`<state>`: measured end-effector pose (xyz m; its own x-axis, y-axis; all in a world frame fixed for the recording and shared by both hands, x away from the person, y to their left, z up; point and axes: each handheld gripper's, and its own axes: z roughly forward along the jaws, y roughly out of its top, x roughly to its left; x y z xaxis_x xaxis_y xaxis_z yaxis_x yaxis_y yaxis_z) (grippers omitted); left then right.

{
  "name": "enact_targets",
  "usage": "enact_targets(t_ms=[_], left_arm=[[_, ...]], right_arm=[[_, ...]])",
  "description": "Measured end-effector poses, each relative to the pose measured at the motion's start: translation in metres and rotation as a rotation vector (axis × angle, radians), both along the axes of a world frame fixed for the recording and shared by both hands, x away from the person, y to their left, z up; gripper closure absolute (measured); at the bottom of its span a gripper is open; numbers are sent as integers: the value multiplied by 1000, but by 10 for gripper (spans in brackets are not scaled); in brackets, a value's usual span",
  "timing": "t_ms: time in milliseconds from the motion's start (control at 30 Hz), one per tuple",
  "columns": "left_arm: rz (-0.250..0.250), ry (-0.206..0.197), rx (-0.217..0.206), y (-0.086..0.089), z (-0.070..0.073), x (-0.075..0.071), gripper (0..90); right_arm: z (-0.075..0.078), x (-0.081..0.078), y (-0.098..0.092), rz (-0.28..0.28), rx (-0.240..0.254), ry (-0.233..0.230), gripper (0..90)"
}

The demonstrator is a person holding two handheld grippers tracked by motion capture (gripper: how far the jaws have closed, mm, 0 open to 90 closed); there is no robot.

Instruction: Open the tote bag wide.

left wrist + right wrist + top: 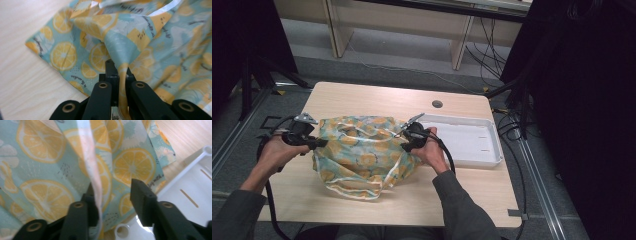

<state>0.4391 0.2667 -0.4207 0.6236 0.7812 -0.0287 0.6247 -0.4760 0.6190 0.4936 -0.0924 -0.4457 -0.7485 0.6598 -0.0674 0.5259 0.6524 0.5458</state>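
High view — a lemon-print cloth [362,155] lies bunched on the table [377,97] between the left gripper [314,143] at its left edge and the right gripper [408,141] at its right edge, its long axis running between them; the white tray [492,150] beside it looks empty. Left gripper view — the jaws are pressed together on a raised fold of the cloth. Right gripper view — the jaws stand apart, a pale hem [91,170] against one jaw, unpinched.
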Motion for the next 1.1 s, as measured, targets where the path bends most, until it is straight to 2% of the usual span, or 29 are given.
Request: enact_targets(t_ms=[33,67,133,167,200,233,267,300,333,367,433,467,500,567,633,667,767,800,833,867,967,1000,1100], left_arm=[[15,15,-9,0,-6,3,891],[28,23,-13,1,-12,5,891],[24,41,-5,3,-21,10,891],[28,50,-5,3,-24,11,891],[31,54,-5,4,-26,11,891],[32,53,2,4,-27,12,891],[28,53,9,5,-27,12,891],[31,53,12,5,-27,12,891],[26,62,16,5,-27,12,891],[29,59,12,5,-27,11,891],[36,39,12,4,-27,9,891],[28,45,15,5,-26,9,891],[28,44,15,4,-26,9,891],[28,40,23,4,-26,8,891],[27,46,19,3,-27,8,891],[19,42,32,3,-26,8,891],[22,34,24,3,-25,7,890],[19,35,24,3,-25,7,890],[29,36,17,2,-25,6,890],[14,36,19,2,-24,6,890],[15,29,26,1,-23,4,889],[13,32,19,1,-22,4,889],[17,28,11,0,-21,3,889]], right_arm=[[2,-1,-1,3,1,7,562],[5,-3,-3,7,14,-10,534],[15,-9,-7,13,47,-33,486],[21,-12,-9,15,68,-23,472],[34,-20,-13,22,87,-38,464],[34,-20,-13,22,87,-38,464],[47,-26,-17,32,114,-71,457],[47,-26,-17,32,114,-71,457],[52,-30,-17,38,141,-76,453],[57,-35,-16,47,148,-77,457],[67,-45,-16,105,136,-62,444],[72,-51,-14,117,137,-54,444],[76,-56,-12,116,160,-14,449],[76,-56,-12,112,155,-16,458],[70,-49,-12,76,147,-21,473],[66,-45,-15,53,129,-16,475],[57,-41,-20,22,121,31,497],[55,-40,-23,55,110,17,562],[55,-42,-23,64,98,16,588],[56,-42,-24,78,86,18,605],[56,-42,-27,101,63,2,835],[54,-42,-27,95,60,-3,880],[45,-35,-29,69,53,2,900]])
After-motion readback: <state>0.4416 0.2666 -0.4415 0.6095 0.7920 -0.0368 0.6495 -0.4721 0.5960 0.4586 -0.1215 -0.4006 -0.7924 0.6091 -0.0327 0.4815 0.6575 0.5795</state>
